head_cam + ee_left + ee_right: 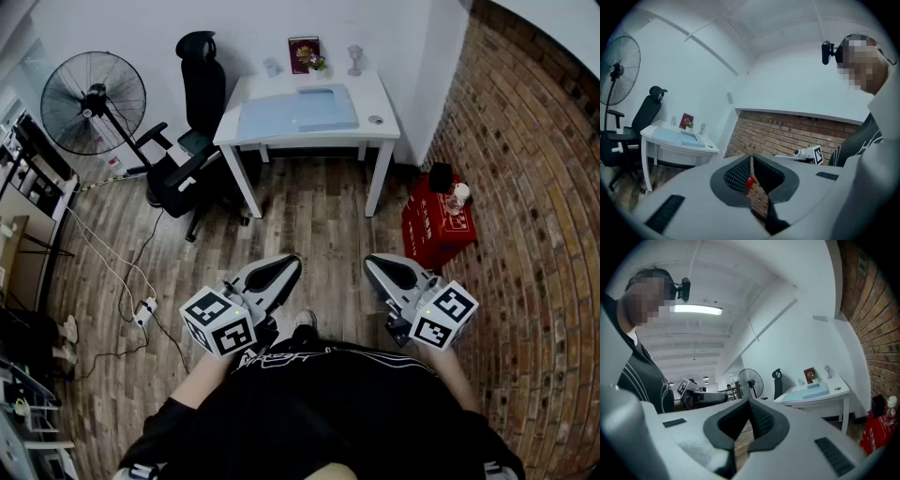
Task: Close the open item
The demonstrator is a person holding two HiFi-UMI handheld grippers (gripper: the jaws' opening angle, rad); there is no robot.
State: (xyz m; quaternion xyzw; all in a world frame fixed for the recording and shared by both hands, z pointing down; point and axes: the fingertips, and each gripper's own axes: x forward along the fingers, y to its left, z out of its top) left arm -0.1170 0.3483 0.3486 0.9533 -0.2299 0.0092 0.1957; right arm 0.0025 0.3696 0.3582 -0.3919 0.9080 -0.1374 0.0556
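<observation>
Hovering far from the surface, left gripper and right gripper sit pressed together, empty; a hasty approach could topple its ornaments.

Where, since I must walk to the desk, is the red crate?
In the head view the red crate stands at the right, against the brick wall, just right of the white desk.

No word or number can be read anywhere. The cube on the left claw and the one on the right claw carry only black-and-white square patterns. White print on the red crate, on the black shirt and on the dark red card on the surface is too small to read.
</observation>
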